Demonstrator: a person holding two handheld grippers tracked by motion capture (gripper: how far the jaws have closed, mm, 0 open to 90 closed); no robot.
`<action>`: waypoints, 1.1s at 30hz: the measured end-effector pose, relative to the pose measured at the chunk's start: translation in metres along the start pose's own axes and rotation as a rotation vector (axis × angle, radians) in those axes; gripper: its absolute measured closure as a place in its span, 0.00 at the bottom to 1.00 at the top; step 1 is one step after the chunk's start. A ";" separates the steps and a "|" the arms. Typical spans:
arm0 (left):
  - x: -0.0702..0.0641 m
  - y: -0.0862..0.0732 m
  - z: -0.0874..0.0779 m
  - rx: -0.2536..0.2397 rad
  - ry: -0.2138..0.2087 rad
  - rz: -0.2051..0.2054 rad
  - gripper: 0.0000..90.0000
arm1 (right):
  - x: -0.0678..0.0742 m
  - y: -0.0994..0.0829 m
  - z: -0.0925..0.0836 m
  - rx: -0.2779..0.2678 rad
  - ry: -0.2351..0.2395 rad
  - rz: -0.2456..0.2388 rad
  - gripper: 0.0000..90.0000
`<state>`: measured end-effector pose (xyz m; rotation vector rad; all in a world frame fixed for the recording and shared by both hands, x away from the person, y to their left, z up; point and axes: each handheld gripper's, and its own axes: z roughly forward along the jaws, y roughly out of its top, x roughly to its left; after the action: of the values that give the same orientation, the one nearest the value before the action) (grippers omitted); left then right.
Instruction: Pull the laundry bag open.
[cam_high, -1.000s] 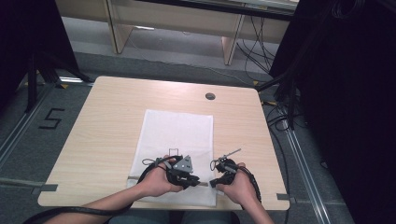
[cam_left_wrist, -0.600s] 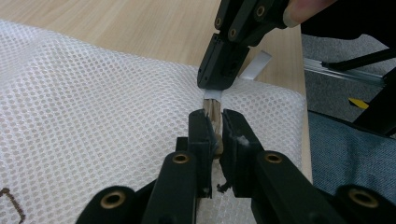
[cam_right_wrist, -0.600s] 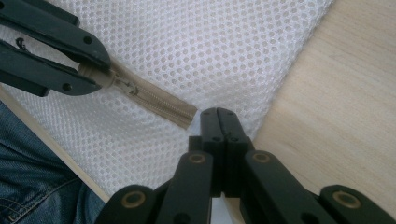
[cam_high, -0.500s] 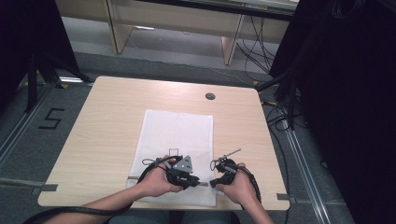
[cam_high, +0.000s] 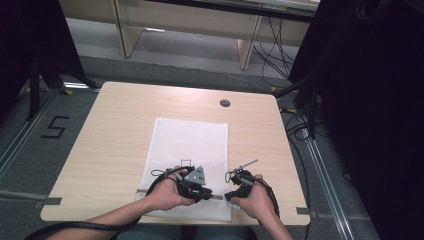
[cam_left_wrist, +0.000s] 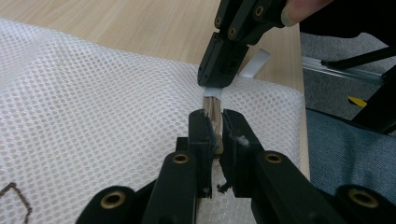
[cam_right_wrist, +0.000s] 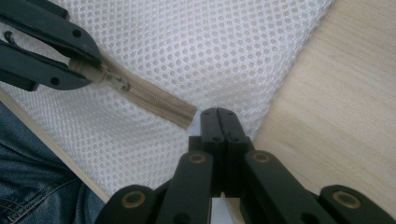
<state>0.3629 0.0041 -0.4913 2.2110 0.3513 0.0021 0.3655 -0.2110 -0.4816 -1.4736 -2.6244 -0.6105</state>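
A white mesh bag (cam_high: 190, 135) lies flat on the wooden table (cam_high: 110, 150), with a beige zipper (cam_right_wrist: 154, 100) running along its near edge. My left gripper (cam_left_wrist: 212, 126) is shut on the zipper by its slider (cam_right_wrist: 116, 80); in the high view the left gripper (cam_high: 212, 195) sits at the bag's near edge. My right gripper (cam_right_wrist: 219, 116) is shut on the bag's edge just past the zipper's end, and from the left gripper view the right gripper (cam_left_wrist: 217, 79) clamps a white tab there. The two grippers' tips almost meet in the high view, the right gripper (cam_high: 230, 195) on the right.
A round cable hole (cam_high: 225, 103) sits in the table's far side. Wooden furniture legs (cam_high: 247, 47) and cables stand beyond the table, dark curtains (cam_high: 360, 100) to the right. The table's near edge and the person's jeans (cam_right_wrist: 28, 186) are close under the grippers.
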 end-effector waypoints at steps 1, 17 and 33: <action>0.000 0.000 0.000 -0.003 0.001 -0.001 0.91 | -0.002 0.000 0.001 -0.016 -0.006 -0.027 1.00; 0.000 0.000 -0.001 -0.002 -0.004 -0.004 0.91 | -0.002 0.001 0.000 -0.009 -0.004 -0.024 1.00; 0.000 0.000 -0.003 0.001 -0.002 0.004 0.91 | -0.001 0.000 0.001 -0.023 -0.008 -0.021 1.00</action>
<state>0.3625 0.0062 -0.4893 2.2126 0.3461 0.0011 0.3663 -0.2112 -0.4831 -1.4597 -2.6503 -0.6405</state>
